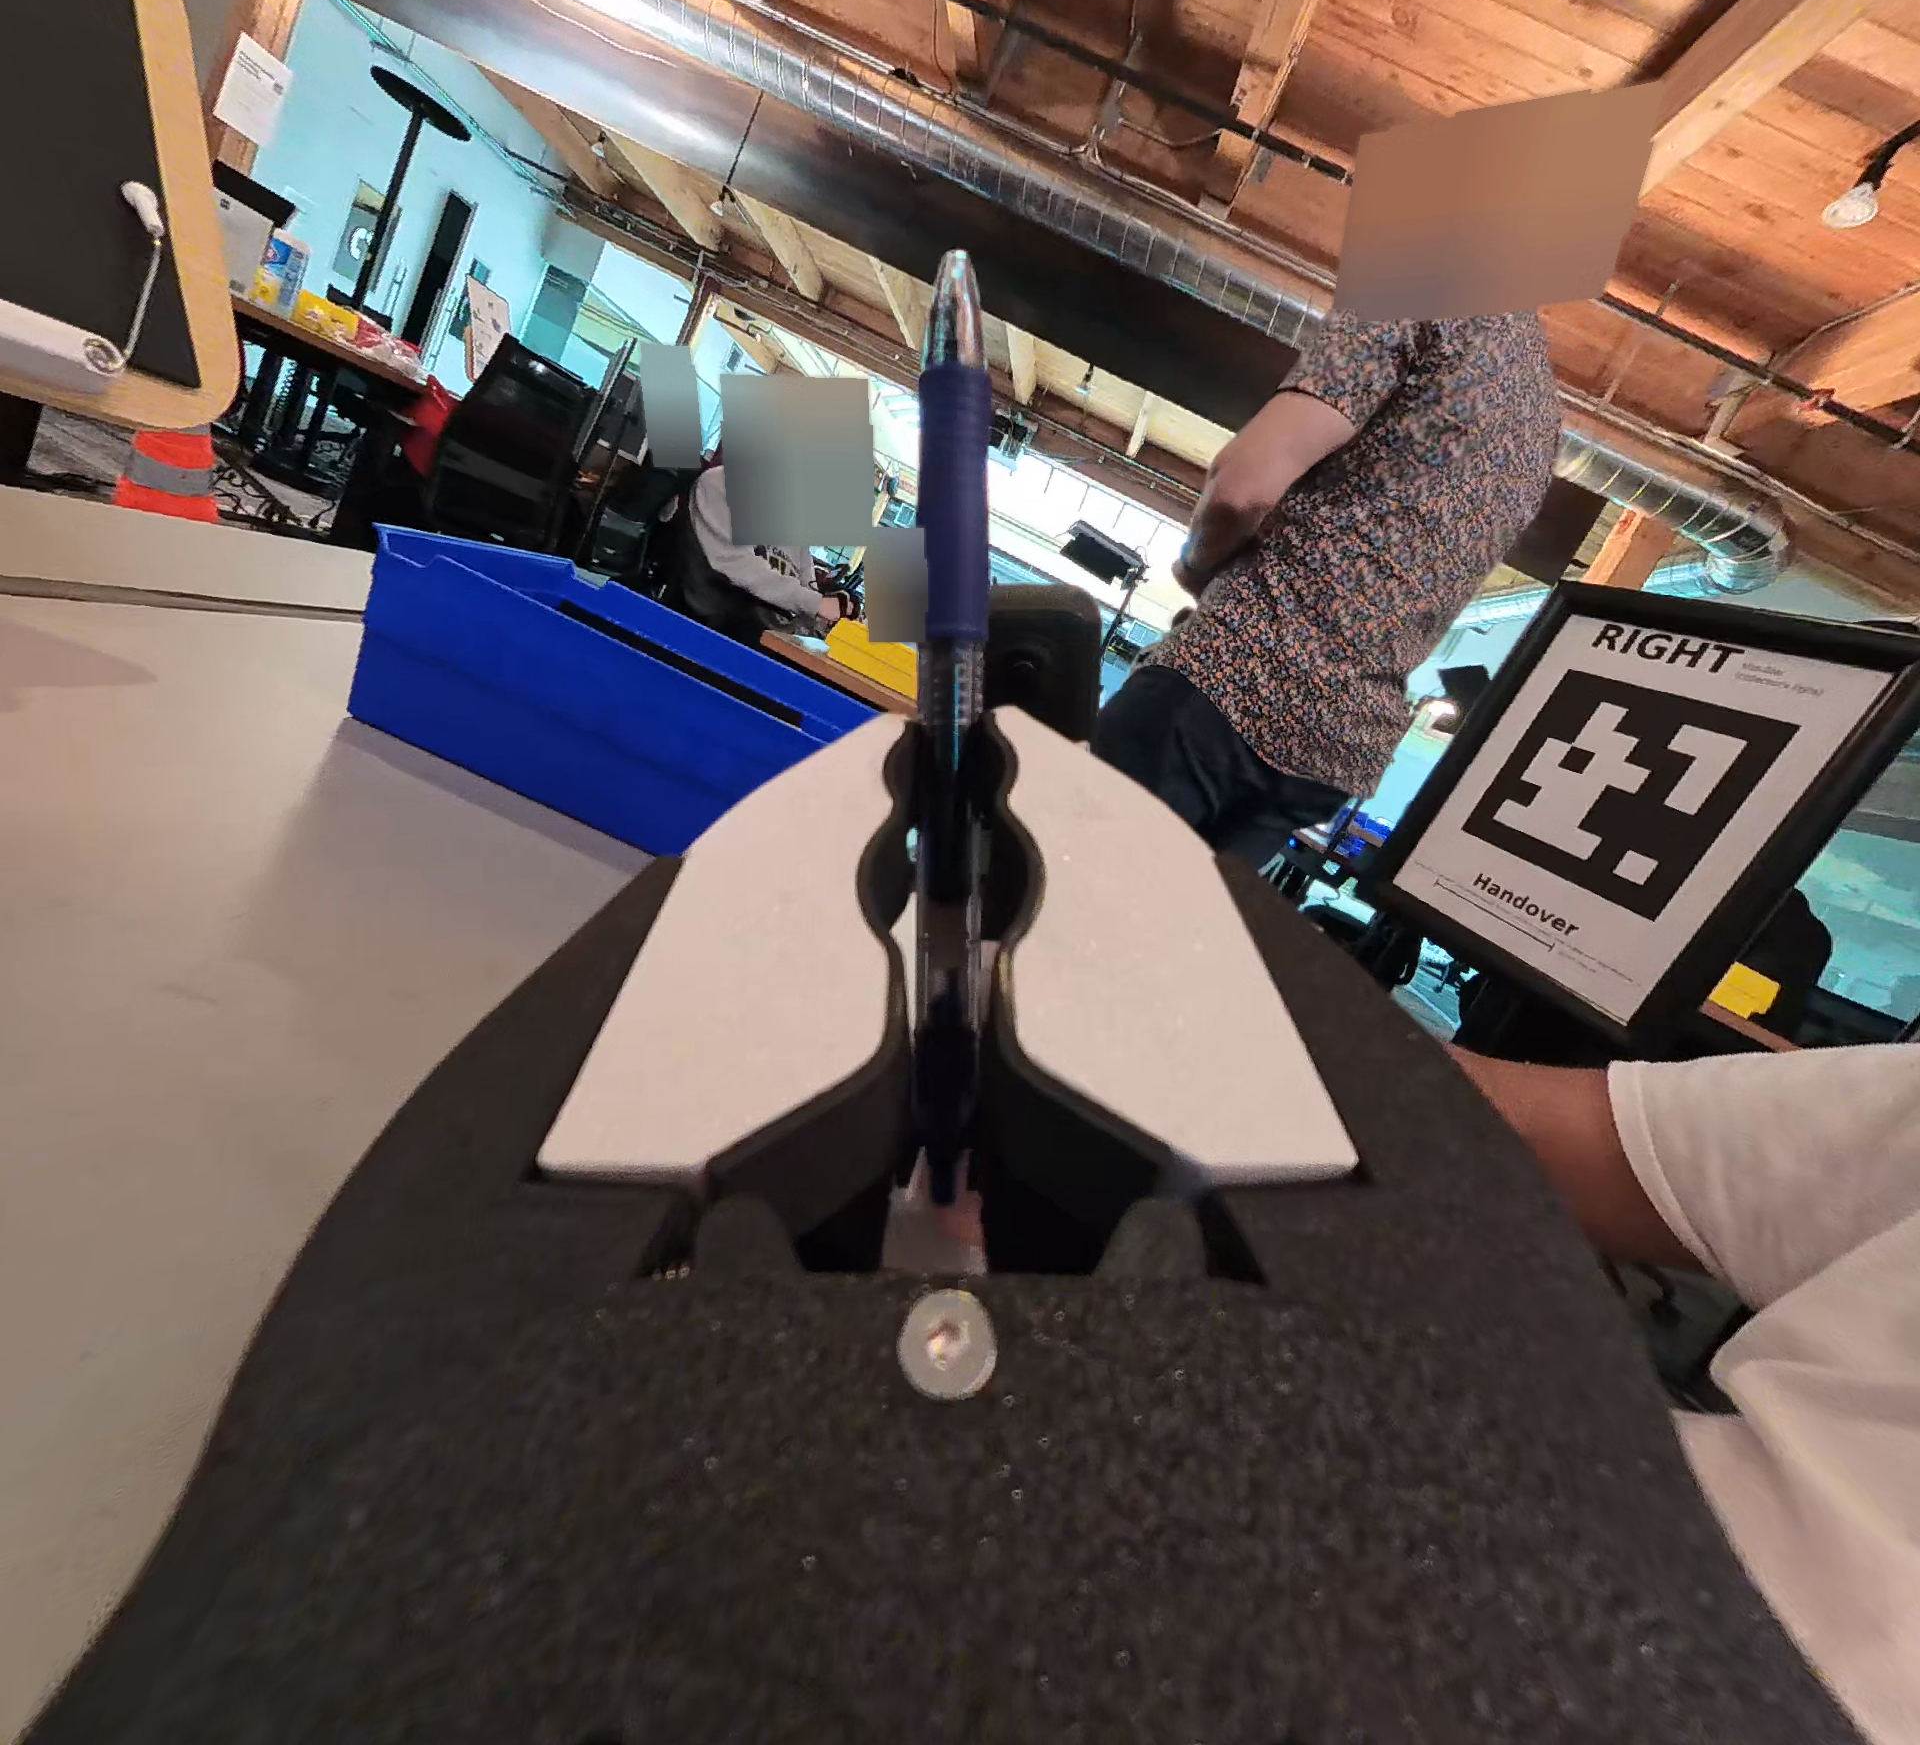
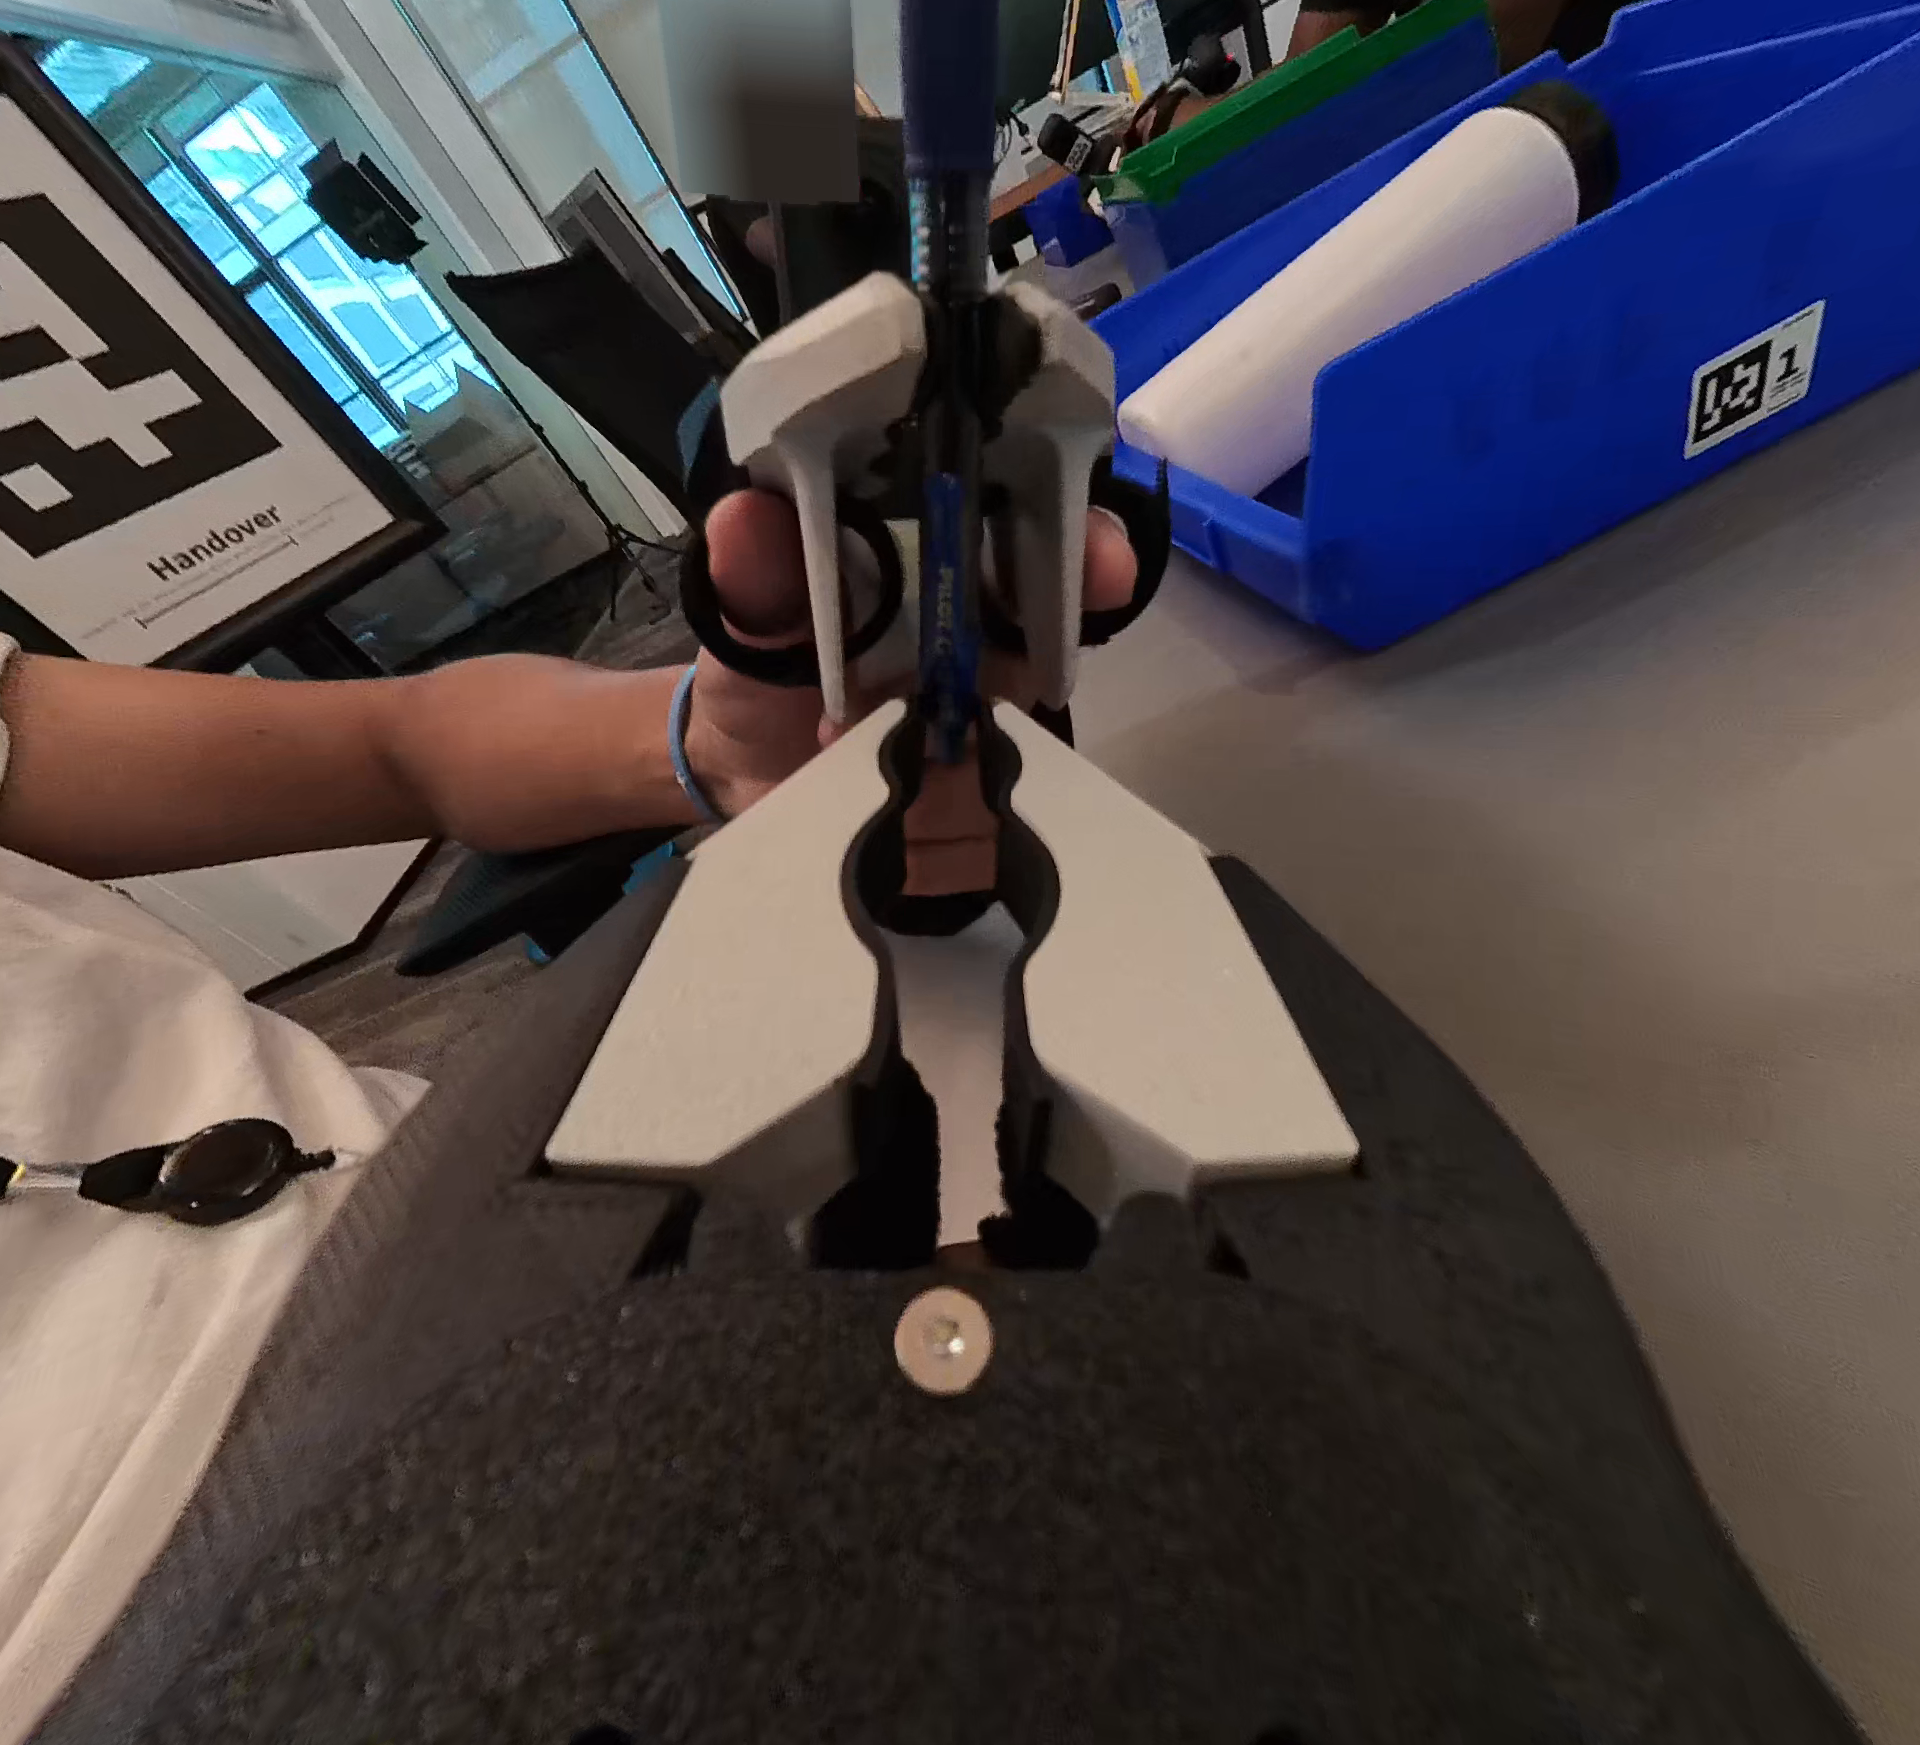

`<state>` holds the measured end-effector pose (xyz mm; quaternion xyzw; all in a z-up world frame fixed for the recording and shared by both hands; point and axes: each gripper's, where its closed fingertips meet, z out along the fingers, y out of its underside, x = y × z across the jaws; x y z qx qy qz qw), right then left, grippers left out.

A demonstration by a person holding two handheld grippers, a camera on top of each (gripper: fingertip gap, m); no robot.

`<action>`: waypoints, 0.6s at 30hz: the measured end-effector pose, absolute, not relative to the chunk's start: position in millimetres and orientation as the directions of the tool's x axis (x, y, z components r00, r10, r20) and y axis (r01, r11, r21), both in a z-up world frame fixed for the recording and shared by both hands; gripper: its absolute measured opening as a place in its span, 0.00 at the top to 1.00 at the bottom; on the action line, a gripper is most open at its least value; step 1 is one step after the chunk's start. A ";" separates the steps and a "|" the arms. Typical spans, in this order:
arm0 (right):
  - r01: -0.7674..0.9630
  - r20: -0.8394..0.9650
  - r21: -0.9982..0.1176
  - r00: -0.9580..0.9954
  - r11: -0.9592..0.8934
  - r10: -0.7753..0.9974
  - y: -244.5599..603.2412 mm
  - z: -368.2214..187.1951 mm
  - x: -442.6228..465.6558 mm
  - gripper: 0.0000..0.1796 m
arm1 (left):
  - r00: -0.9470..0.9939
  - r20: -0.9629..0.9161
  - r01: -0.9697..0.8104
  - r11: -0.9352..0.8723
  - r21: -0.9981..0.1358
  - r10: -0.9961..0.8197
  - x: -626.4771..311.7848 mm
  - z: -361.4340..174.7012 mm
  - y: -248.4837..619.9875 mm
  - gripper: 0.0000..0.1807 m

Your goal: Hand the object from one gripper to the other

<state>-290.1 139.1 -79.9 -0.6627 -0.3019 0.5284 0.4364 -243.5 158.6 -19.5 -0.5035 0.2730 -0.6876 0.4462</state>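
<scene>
A pen (image 1: pixel 954 500) with a dark blue grip and a clear tip stands upright in my left gripper (image 1: pixel 951 739), which is shut on its barrel. In the right wrist view the left gripper (image 2: pixel 951 313) is straight ahead, held by a hand (image 2: pixel 758 573) through black finger loops, with the pen (image 2: pixel 948 33) rising out of the top of the frame. My right gripper (image 2: pixel 948 734) is just below it. Its jaws stand a narrow gap apart, and the pen's lower end sits between its fingertips. I cannot see the pads pressing on it.
A blue bin (image 2: pixel 1558 448) holding a white cylinder (image 2: pixel 1351 303) sits on the grey table (image 2: pixel 1558 864) to the right; it also shows in the left wrist view (image 1: pixel 540 687). A framed marker board (image 1: pixel 1642 791) stands beside the table. A person in a patterned shirt (image 1: pixel 1382 532) stands behind. My right fingertips sit around 7 centimeters from my left ones.
</scene>
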 end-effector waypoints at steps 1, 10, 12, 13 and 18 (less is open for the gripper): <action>-0.048 -0.430 -0.900 0.259 -0.433 0.865 139.1 -80.5 -287.6 0.95 | -0.100 0.456 0.334 -0.462 -0.822 -0.884 -243.6 -19.9 158.8 0.95; 0.287 0.034 -0.944 0.576 -0.163 0.817 185.3 -104.4 -196.6 0.95 | 0.148 0.425 0.182 -0.398 -0.899 -0.893 -267.6 -45.0 198.4 0.83; 0.524 0.336 -0.849 0.626 -0.061 0.704 202.8 -117.3 -163.6 0.95 | 0.287 0.365 0.109 -0.348 -0.931 -0.886 -277.4 -55.6 211.5 0.79; 0.616 0.456 -0.787 0.603 -0.020 0.654 207.1 -120.6 -155.2 0.95 | 0.328 0.343 0.088 -0.333 -0.939 -0.880 -280.4 -58.3 214.4 0.78; 0.869 0.819 -0.466 0.352 0.168 0.453 210.8 -119.6 -164.7 0.95 | 0.329 0.328 -0.027 -0.356 -0.934 -0.886 -274.1 -70.6 205.0 0.81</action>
